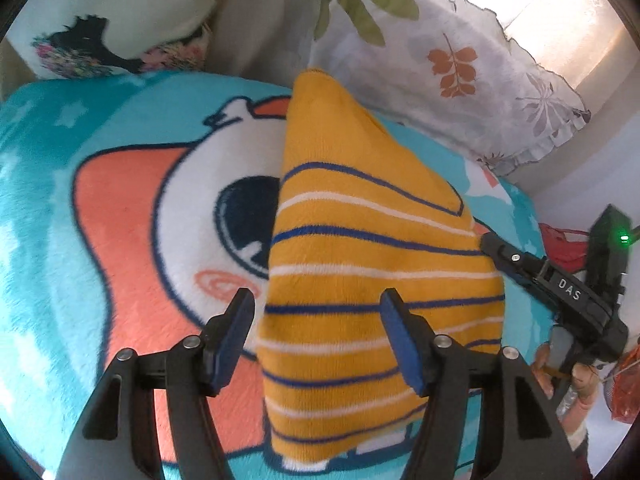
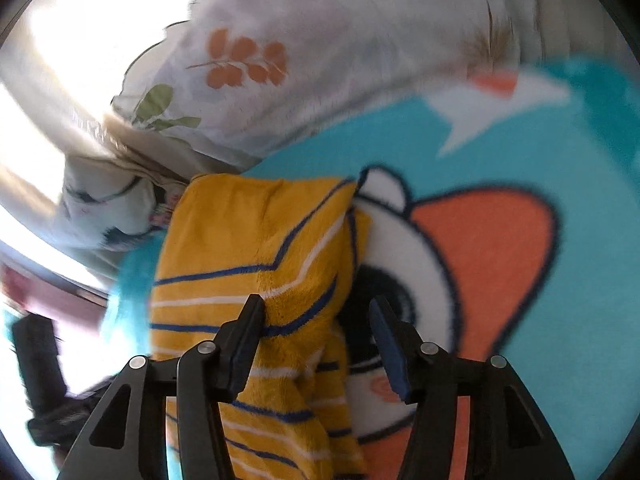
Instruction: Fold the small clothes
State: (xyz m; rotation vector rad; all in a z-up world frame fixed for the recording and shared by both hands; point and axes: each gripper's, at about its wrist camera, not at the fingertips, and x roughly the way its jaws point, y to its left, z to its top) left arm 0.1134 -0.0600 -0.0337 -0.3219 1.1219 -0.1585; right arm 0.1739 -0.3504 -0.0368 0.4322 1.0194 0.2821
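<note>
A yellow garment point(image 1: 360, 240) with blue and white stripes lies folded into a narrow shape on a teal cartoon blanket point(image 1: 120, 220). My left gripper point(image 1: 318, 314) hovers over its near half, open, with both blue pads clear of the cloth. In the right wrist view the same garment point(image 2: 240, 240) lies rumpled under my right gripper point(image 2: 316, 322), which is open too; its left finger overlaps the fabric without pinching it. The right gripper point(image 1: 492, 246) also shows in the left wrist view, its tip at the garment's right edge, held by a hand point(image 1: 560, 376).
A white pillow with a leaf print point(image 1: 460, 60) lies along the blanket's far side, and it shows again in the right wrist view point(image 2: 320, 40). Another patterned pillow point(image 1: 100, 20) sits at the far left. Something red point(image 1: 564, 244) lies beyond the blanket's right edge.
</note>
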